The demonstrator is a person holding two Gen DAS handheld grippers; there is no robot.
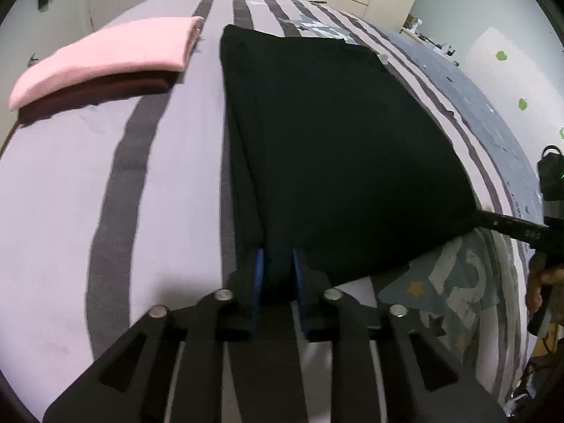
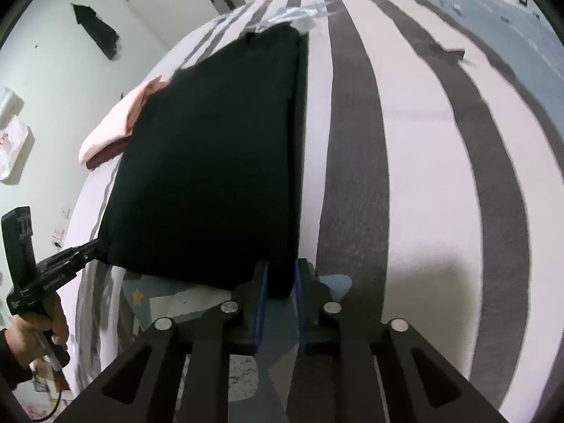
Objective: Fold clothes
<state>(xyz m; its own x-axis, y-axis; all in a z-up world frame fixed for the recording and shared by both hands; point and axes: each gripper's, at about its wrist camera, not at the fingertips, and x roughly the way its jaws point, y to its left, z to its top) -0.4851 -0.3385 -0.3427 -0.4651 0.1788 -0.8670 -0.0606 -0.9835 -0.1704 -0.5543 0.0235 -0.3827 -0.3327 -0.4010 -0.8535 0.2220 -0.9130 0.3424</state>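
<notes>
A black garment [image 1: 335,141] lies folded lengthwise on the striped bed, its near edge lifted off the sheet. My left gripper [image 1: 278,264] is shut on the garment's near left corner. My right gripper [image 2: 280,278] is shut on the near right corner; the garment [image 2: 211,162] stretches away from it. The right gripper also shows at the right edge of the left wrist view [image 1: 493,220], and the left gripper shows at the left of the right wrist view [image 2: 88,250]. The cloth hangs taut between the two.
A folded pink garment [image 1: 105,56] lies on a folded dark red one [image 1: 91,97] at the far left of the bed [image 1: 158,211]. A grey star-print cloth [image 1: 440,282] lies under the near edge. Walls and a door stand beyond.
</notes>
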